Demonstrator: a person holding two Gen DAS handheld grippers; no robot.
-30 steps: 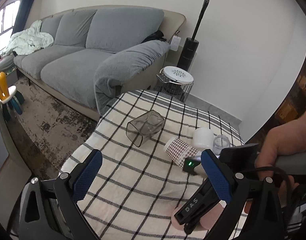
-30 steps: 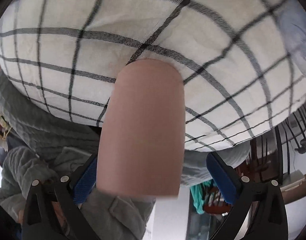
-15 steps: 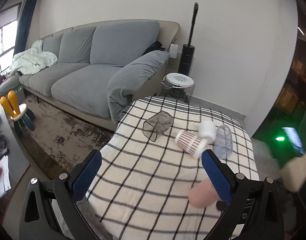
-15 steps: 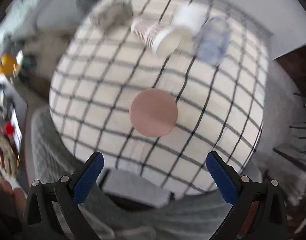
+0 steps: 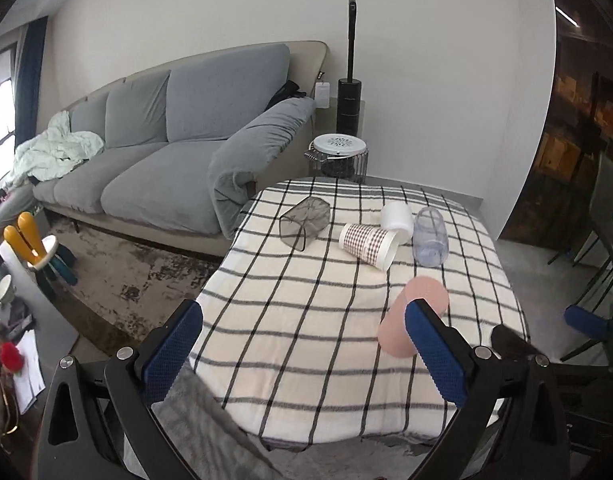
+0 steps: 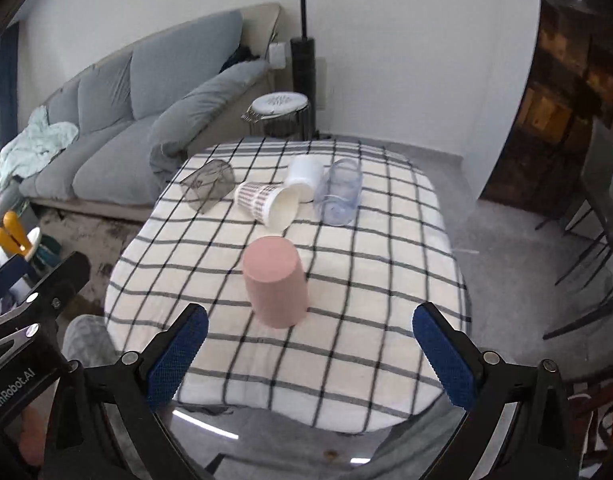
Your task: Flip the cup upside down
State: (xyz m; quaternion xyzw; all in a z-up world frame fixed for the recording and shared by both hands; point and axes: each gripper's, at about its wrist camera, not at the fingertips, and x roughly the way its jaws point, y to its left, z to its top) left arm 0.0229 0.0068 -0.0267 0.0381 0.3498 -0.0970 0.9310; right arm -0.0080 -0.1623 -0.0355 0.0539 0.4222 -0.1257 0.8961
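Now both the left claw [image 5: 304, 354] and right claw [image 6: 310, 356] hover level, spread wide, short of the upside-down pink cup [image 6: 275, 286].

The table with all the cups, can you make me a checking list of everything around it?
Surface: table under a black-checked white cloth.
Job's things: pink cup stands upside down near the front.
Clutter: checked paper cup and grey square cup lie on their sides; white cup and clear cup beside them.
Grippers: left gripper and right gripper open, holding nothing.
Cables: nothing seen.
Surroundings: grey sofa, wire basket, black stick vacuum, stained rug.
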